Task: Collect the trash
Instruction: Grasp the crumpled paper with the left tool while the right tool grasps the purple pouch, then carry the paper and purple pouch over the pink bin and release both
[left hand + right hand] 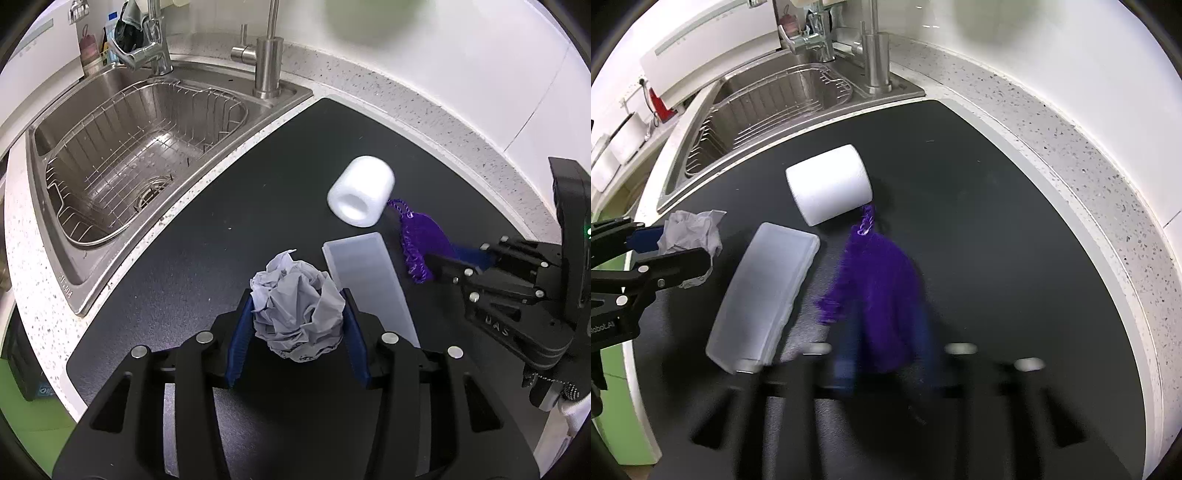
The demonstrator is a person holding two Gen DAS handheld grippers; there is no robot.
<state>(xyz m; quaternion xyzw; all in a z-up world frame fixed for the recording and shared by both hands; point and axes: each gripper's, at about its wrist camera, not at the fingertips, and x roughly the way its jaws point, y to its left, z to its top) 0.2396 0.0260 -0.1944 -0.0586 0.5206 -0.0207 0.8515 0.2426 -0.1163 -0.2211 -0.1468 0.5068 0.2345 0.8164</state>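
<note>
My left gripper (297, 310) is shut on a crumpled grey paper ball (297, 310), low over the black mat (258, 184); both also show at the left in the right wrist view, the ball (692, 232) between the fingers (672, 266). My right gripper (886, 325), blurred by motion, is closed around a purple mesh pouch (882, 288); the left wrist view shows it (443, 258) pinching the pouch (421, 236). A white foam cylinder (362, 194) (829, 184) lies on its side on the mat. A translucent plastic lid (369, 284) (768, 291) lies flat between the two grippers.
A steel sink (85, 280) with a wire basket (140, 162) lies left of the mat, with faucets (267, 55) behind it. Speckled countertop (443, 122) and a white wall border the mat at the back and right. The counter's front edge (635, 369) is at left.
</note>
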